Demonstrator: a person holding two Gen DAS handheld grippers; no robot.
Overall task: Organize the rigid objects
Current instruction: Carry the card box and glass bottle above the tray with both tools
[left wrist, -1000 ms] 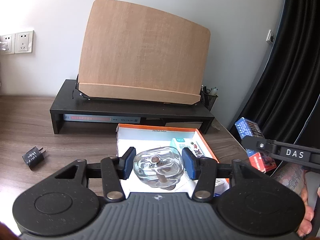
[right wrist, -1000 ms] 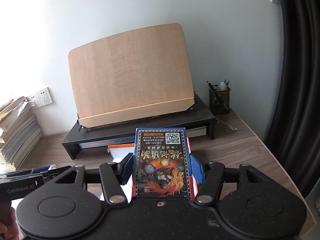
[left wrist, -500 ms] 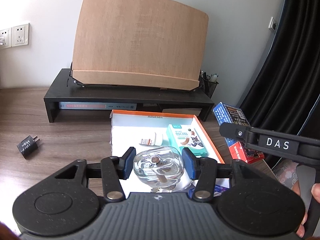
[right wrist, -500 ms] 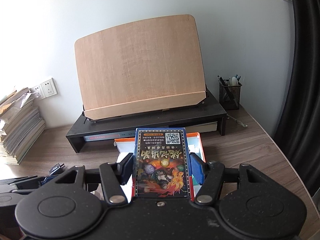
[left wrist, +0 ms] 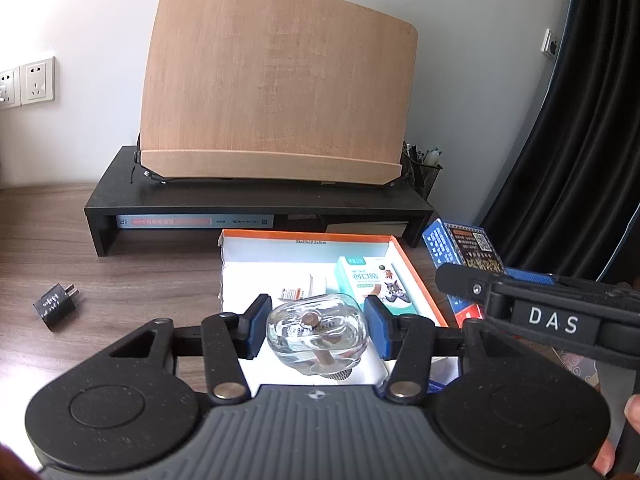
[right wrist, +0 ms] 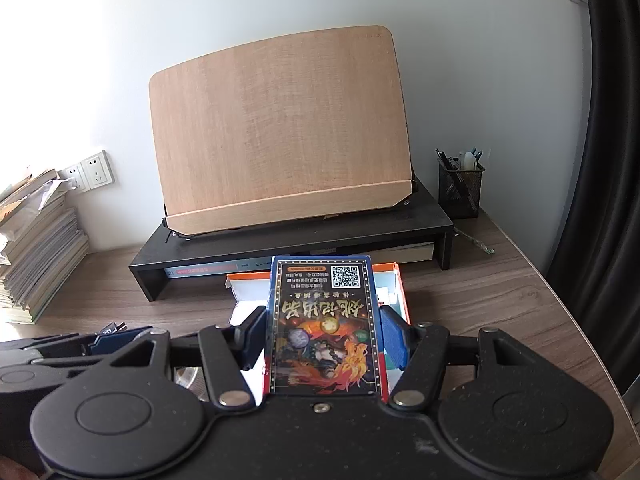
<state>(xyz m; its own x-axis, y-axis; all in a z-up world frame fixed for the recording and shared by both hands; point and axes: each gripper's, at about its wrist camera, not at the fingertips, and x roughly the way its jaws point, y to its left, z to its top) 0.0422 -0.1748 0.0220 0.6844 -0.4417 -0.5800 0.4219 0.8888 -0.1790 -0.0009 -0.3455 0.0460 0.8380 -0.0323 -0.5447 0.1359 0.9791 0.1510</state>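
While clamped between the blue pads of the left gripper (left wrist: pixel 316 332), clear glass bottle (left wrist: pixel 316 330) held above the near end of the open cardboard box (left wrist: pixel 416 276), lying sideways with its metal cap toward the camera. Inside the box, at right, a green-and-white carton (left wrist: pixel 374 284); just left of it, a small white packet (left wrist: pixel 298 290). Card box (right wrist: pixel 326 320) with a QR code and bright printed artwork gripped on its two side edges by the right gripper (right wrist: pixel 324 336), raised over the cardboard box's right side and seen upside down from the right wrist. Farther back, a black desk riser (left wrist: pixel 260 200) carrying a tilted wooden board (left wrist: pixel 276 84), with a book lying underneath. Right of the riser, a mesh pen cup (right wrist: pixel 460 190). Far left on the wooden desk (left wrist: pixel 140 276), a black plug adapter (left wrist: pixel 56 306) well apart from the box. Stack of books (right wrist: pixel 36 244) at the desk's left edge, against the wall.
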